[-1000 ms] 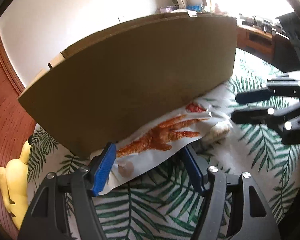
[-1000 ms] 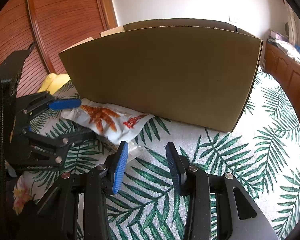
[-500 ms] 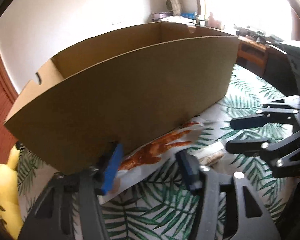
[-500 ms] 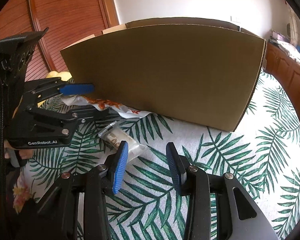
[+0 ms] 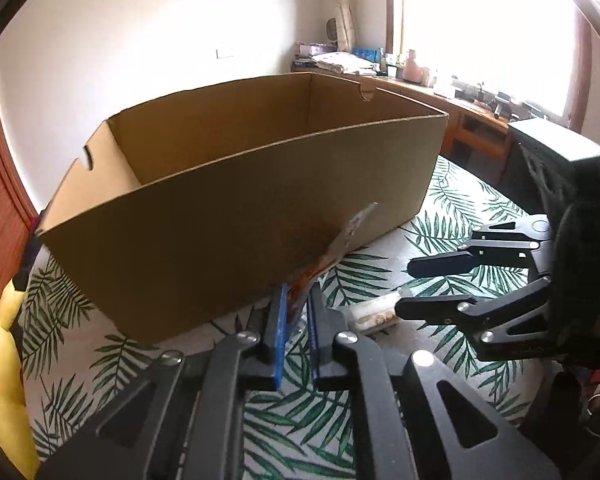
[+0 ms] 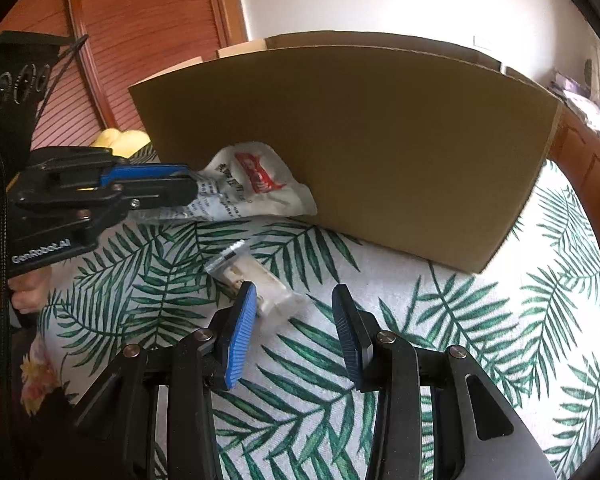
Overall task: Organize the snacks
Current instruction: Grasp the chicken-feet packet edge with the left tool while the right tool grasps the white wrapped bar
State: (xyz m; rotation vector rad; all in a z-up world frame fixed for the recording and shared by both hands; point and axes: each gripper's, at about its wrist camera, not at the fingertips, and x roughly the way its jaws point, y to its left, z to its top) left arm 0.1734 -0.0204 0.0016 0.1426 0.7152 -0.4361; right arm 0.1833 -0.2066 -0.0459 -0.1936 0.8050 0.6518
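Since tongs (image 6: pixel 192 188) closed, snack packet (image 6: pixel 256 184) lifted.

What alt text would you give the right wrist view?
The left gripper pinches a white snack packet just above a leaf-print tablecloth, in front of a cardboard box. The right gripper hovers open beside a small wrapped snack.
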